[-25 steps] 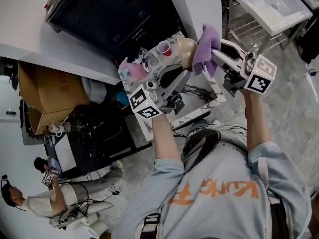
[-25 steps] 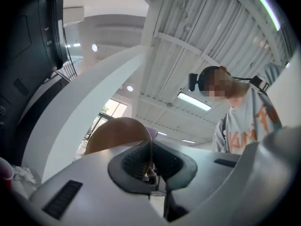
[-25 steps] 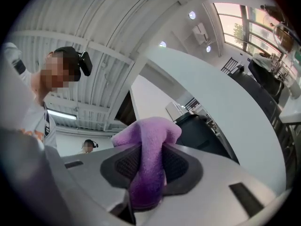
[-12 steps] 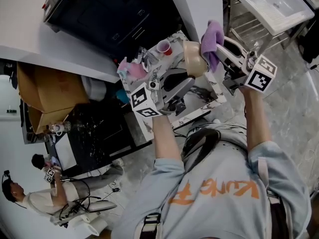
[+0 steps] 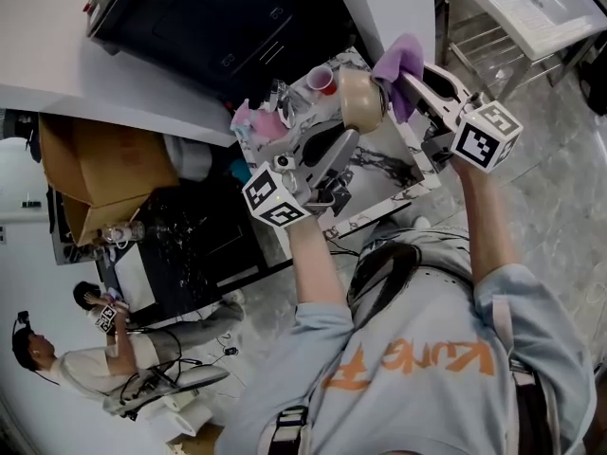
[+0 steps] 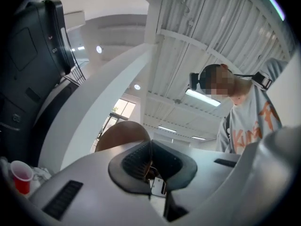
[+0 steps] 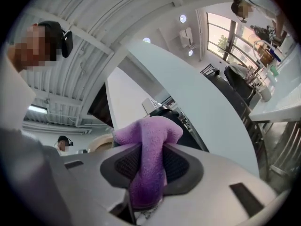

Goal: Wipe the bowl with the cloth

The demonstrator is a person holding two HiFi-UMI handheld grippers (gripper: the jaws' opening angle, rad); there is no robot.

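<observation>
In the head view my left gripper (image 5: 349, 133) is shut on the rim of a tan bowl (image 5: 362, 98), held up over a small marble-topped table (image 5: 403, 173). My right gripper (image 5: 410, 81) is shut on a purple cloth (image 5: 398, 62), which lies against the bowl's upper right edge. The left gripper view shows the brown bowl (image 6: 123, 134) rising behind the left gripper (image 6: 149, 163), its rim pinched between the pads. In the right gripper view the cloth (image 7: 148, 142) bulges out of the right gripper (image 7: 148, 173), with the bowl (image 7: 101, 142) just to its left.
On the table's far side stand a red cup (image 5: 321, 81) and a pink item (image 5: 261, 126). A black cabinet (image 5: 218, 17) lies beyond, a cardboard box (image 5: 95, 169) at left, a metal rack (image 5: 531, 17) at upper right. Another person (image 5: 57, 368) sits at lower left.
The cloth has slid from covering the bowl's right side to its upper right edge. The right gripper has shifted and turned; the bowl stays in the left gripper.
</observation>
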